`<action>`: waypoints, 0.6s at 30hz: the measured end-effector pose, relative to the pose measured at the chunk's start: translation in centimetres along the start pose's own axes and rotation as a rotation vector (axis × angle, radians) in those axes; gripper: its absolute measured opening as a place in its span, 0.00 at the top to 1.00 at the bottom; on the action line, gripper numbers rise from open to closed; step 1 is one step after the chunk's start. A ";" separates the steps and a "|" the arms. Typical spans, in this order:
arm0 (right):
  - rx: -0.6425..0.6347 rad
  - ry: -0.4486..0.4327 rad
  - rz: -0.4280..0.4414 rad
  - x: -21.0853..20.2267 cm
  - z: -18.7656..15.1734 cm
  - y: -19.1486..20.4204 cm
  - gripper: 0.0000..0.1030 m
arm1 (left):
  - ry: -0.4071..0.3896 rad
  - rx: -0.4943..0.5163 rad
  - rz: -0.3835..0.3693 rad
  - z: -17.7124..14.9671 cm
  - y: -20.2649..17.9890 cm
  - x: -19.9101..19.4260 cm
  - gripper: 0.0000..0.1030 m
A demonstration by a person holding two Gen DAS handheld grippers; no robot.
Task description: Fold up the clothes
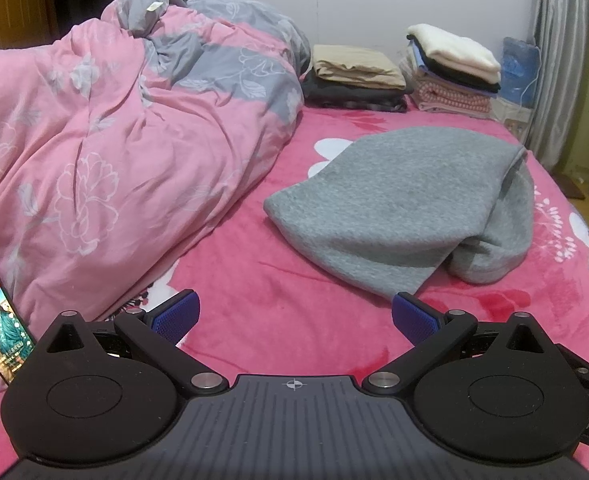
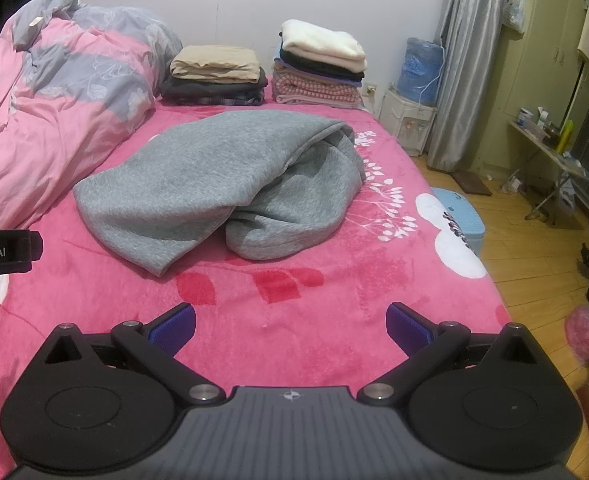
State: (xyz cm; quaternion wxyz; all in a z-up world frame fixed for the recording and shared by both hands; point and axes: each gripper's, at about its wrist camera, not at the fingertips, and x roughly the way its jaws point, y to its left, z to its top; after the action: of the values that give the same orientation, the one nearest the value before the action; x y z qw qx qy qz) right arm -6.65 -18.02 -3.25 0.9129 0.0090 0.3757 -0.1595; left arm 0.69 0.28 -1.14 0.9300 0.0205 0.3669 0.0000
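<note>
A grey fleece garment [image 1: 398,208] lies loosely doubled over on the pink flowered bedspread [image 1: 294,280]; its folded bulge faces the bed's right side. The right wrist view shows the same grey garment [image 2: 222,188] ahead of the fingers. My left gripper [image 1: 294,316] is open, blue pads wide apart, nothing between them, a short way in front of the garment's near corner. My right gripper [image 2: 290,324] is also open and empty, farther back from the cloth. The left gripper's black body [image 2: 6,250] pokes in at the right wrist view's left edge.
A crumpled pink and grey duvet [image 1: 106,140] fills the bed's left half. Two stacks of folded clothes [image 1: 358,76] [image 1: 454,68] sit by the far wall. A phone [image 1: 2,320] leans at the left. Right of the bed are a blue stool [image 2: 460,216], a water dispenser [image 2: 410,120] and wooden floor.
</note>
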 end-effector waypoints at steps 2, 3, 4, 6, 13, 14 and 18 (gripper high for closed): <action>0.001 0.000 0.000 0.0 0.0 0.0 0.00 | 0.001 0.000 0.000 0.0 0.0 0.0 0.00; 0.001 0.000 0.001 0.0 0.0 0.0 0.00 | 0.002 -0.001 0.000 0.0 0.0 0.1 0.00; 0.001 0.000 0.001 0.0 0.0 0.0 0.00 | 0.003 -0.001 0.000 0.0 0.0 0.1 0.00; 0.000 0.001 0.001 0.0 0.0 0.0 0.00 | 0.005 -0.001 0.001 0.0 0.0 0.1 0.00; 0.000 0.002 0.002 0.1 0.0 -0.1 0.00 | 0.007 -0.002 0.003 0.0 0.0 0.2 0.00; 0.001 0.002 0.002 0.1 0.1 0.0 0.00 | 0.008 -0.002 0.003 0.0 0.0 0.2 0.00; 0.000 0.002 0.002 0.0 0.0 0.0 0.00 | 0.012 -0.004 0.004 -0.1 0.1 0.3 0.00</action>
State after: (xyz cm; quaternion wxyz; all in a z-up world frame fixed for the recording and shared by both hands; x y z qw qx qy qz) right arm -6.61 -18.00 -3.27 0.9127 0.0098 0.3766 -0.1585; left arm 0.87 0.36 -1.38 0.9279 0.0197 0.3724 0.0029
